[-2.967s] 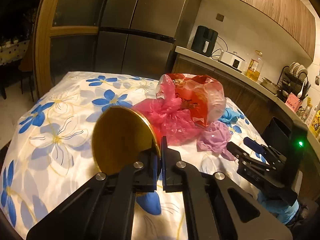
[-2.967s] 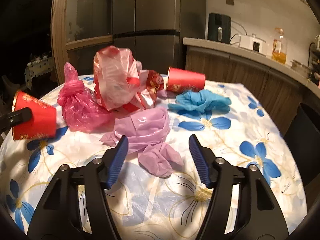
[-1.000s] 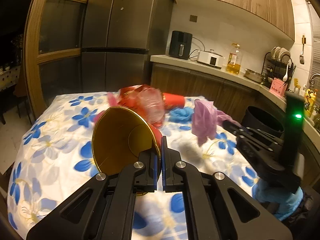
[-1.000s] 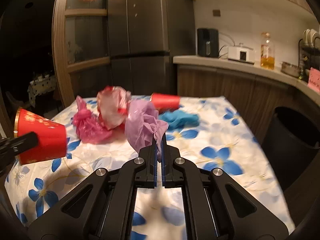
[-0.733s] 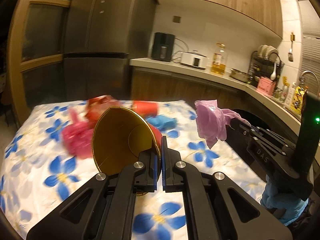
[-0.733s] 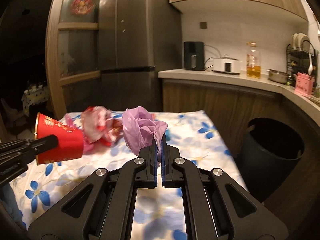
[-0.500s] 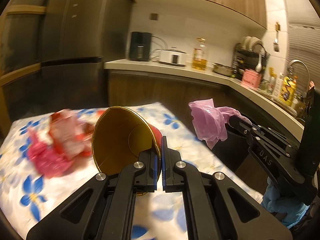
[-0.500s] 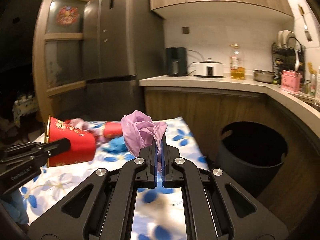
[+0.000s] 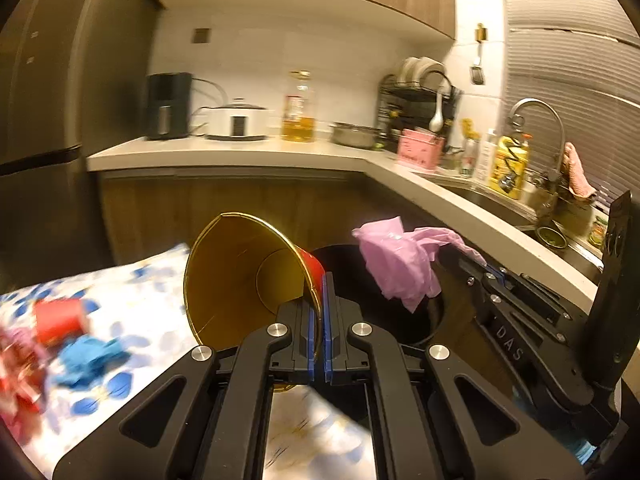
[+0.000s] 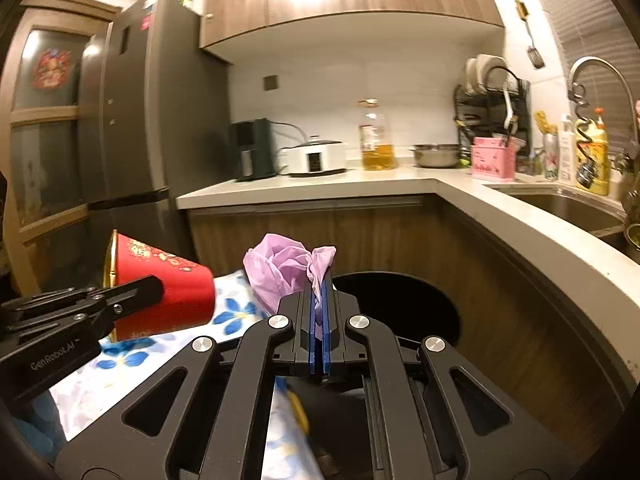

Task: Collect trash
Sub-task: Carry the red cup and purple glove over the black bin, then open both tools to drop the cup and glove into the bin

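Note:
My left gripper [image 9: 319, 280] is shut on the rim of a red paper cup [image 9: 244, 276] with a gold inside; the same cup [image 10: 168, 296] shows at the left of the right wrist view. My right gripper [image 10: 319, 284] is shut on a crumpled purple plastic bag [image 10: 280, 270], which hangs at the right in the left wrist view as the purple bag [image 9: 400, 264]. A black trash bin [image 10: 404, 304] stands open just beyond both grippers, beside the table's edge. The bin [image 9: 348, 276] lies behind the cup and bag in the left wrist view.
The table with a blue-flowered cloth [image 9: 132, 316] still holds another red cup [image 9: 58, 320], a blue glove [image 9: 88, 360] and red wrapping [image 9: 16, 368] at the left. A kitchen counter [image 10: 520, 224] with sink and appliances curves behind the bin. A fridge [image 10: 132, 152] stands at the left.
Both grippers have swung right, away from the table's middle toward the counter and bin, each keeping its load. The bin now fills the area right in front of them.

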`<state>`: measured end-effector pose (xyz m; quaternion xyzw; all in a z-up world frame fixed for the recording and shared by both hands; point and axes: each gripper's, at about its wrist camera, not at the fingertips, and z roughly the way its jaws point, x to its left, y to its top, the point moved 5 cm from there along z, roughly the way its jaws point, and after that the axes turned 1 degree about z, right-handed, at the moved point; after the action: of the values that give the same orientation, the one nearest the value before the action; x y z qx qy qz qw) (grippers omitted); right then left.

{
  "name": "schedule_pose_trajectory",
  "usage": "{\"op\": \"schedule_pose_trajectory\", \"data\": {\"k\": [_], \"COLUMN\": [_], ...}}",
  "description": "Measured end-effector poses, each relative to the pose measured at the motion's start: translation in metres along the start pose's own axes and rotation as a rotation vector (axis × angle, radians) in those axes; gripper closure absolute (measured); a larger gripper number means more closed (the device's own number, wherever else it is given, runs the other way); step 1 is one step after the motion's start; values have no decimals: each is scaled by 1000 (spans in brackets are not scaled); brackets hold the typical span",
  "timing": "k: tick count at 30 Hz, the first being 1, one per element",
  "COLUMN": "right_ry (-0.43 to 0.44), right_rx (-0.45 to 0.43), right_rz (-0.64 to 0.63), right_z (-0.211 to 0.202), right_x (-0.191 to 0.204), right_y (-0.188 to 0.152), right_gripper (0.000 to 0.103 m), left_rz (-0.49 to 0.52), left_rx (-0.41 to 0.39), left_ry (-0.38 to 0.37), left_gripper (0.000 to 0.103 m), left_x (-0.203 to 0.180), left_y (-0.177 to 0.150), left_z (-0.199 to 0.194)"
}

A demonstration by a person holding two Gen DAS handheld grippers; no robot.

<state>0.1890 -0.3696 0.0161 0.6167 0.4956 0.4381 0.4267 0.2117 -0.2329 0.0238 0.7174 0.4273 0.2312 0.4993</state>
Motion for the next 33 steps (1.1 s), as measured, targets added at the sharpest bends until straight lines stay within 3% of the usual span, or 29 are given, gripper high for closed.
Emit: {"op": "schedule_pose_trajectory", "data": {"k": [8,25,28,29,33], "right_ry": [-39,-37,-37,-39,-41], "right_rx": [13,56,71,77,99], "right_rz": [29,46,55,56,56], "right_z": [16,45,50,52,59], "right_x": [-36,-58,-59,-60,-63], "right_y": [-1,-14,-16,-17,-21], "right_gripper": [100,100,99,99,96], "left_rz": [33,32,35,36,36], "left_rx": [21,77,94,93,100], "left_ry": [-80,-114,-106,-102,-105], "left_gripper": [100,98,83,73,61], "left_x": [-29,-40,-40,-39,-38], "left_y": [2,-4,-8,-9,-11], "left_z": [45,94,100,100,100]}}
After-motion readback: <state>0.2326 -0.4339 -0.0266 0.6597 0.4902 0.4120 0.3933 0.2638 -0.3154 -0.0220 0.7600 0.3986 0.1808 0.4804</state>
